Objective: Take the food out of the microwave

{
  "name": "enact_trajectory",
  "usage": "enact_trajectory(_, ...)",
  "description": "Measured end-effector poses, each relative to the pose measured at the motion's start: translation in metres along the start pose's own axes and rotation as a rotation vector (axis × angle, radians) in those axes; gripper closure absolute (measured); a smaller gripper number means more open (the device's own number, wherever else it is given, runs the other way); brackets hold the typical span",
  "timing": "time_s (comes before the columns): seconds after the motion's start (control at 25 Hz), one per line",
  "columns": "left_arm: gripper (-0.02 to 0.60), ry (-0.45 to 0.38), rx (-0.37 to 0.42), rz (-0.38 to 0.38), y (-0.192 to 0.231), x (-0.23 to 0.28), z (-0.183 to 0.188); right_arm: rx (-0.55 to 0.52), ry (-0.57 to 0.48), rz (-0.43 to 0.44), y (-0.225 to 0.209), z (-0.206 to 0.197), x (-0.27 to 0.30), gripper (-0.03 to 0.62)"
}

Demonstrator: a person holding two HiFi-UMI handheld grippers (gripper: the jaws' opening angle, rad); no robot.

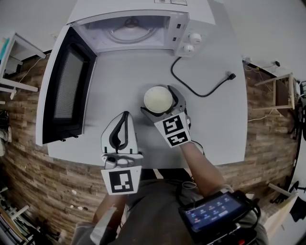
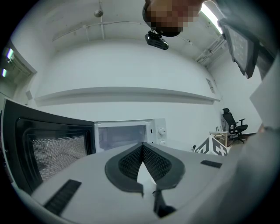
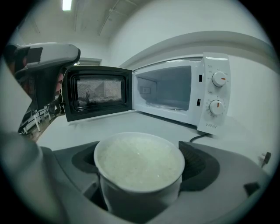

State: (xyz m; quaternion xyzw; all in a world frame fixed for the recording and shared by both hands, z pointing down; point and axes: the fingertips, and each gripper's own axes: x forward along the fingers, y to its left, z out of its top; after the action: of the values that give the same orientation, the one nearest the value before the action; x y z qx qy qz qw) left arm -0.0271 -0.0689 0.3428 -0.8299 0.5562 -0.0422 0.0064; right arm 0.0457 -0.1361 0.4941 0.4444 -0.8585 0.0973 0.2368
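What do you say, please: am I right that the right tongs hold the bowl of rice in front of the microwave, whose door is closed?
Not quite: the door of the microwave stands open, swung out to the left, as the head view shows. The rest holds: the right tongs grip the bowl of rice in front of it.

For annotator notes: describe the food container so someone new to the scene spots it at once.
Start at the white microwave with its door open at the back of the light grey table. In front of it, the right gripper clamps a round white cup filled with pale, rice-like food. It is the only container in view; the left gripper beside it is shut and empty.
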Motion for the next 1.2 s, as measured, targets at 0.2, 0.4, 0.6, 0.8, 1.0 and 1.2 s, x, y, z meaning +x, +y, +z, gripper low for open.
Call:
enact_trajectory(0.2, 0.574, 0.002, -0.004, -0.007, -0.001, 0.001, 0.0, 0.023, 0.019, 0.015, 0.001, -0.004, 0.002, 0.077)
enact_trajectory(0.4, 0.574, 0.006, -0.009, -0.009, -0.001, 0.002, 0.001, 0.026, 0.038, 0.033, 0.003, -0.007, 0.003, 0.077)
enact_trajectory(0.6, 0.574, 0.008, -0.009, -0.017, 0.0, 0.004, 0.002, 0.032, 0.056, 0.046, 0.005, -0.011, 0.002, 0.077)
enact_trajectory(0.8, 0.574, 0.019, -0.014, -0.022, 0.0, 0.006, 0.003, 0.019, 0.079, 0.045, 0.006, -0.016, -0.001, 0.077)
enact_trajectory(1.0, 0.574, 0.024, -0.005, -0.031, 0.0, 0.007, 0.012, 0.001, 0.098, 0.032, 0.005, -0.021, -0.006, 0.077)
enact_trajectory(1.2, 0.574, 0.035, 0.002, -0.042, -0.002, 0.008, 0.02, -0.02, 0.099, 0.038, 0.007, -0.023, -0.009, 0.077)
